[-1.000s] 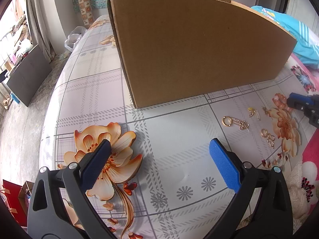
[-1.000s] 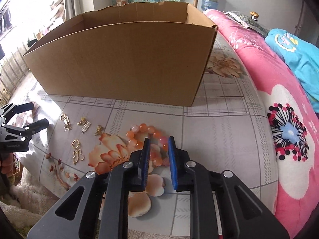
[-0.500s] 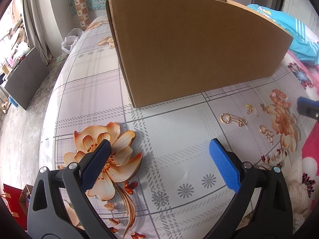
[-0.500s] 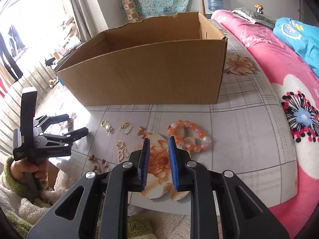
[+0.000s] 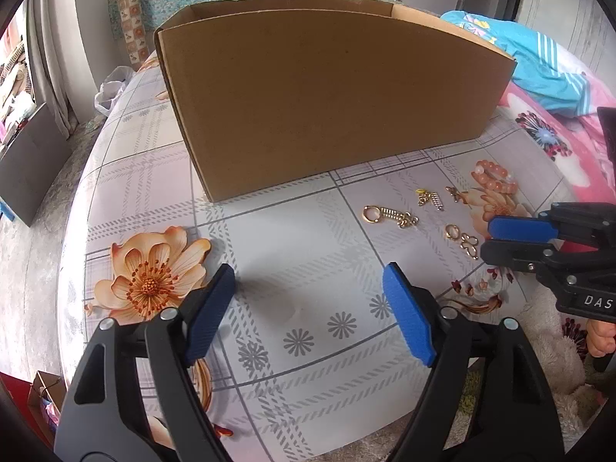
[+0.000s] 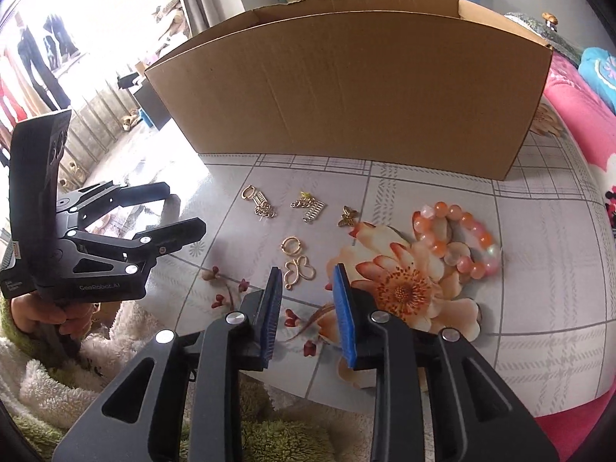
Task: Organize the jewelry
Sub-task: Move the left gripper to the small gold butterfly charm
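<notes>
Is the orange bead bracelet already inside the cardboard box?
No, the bead bracelet lies on the tablecloth in front of the cardboard box.

Black fingers point(image 6: 265, 308), blue pads point(image 6: 344, 319), silver screws, fluffy green sleeve point(image 6: 9, 315)

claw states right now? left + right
Left claw: open, closing, nothing between the jaws.
Right claw: narrow gap, opening, nothing held; gold charms lie just ahead.
</notes>
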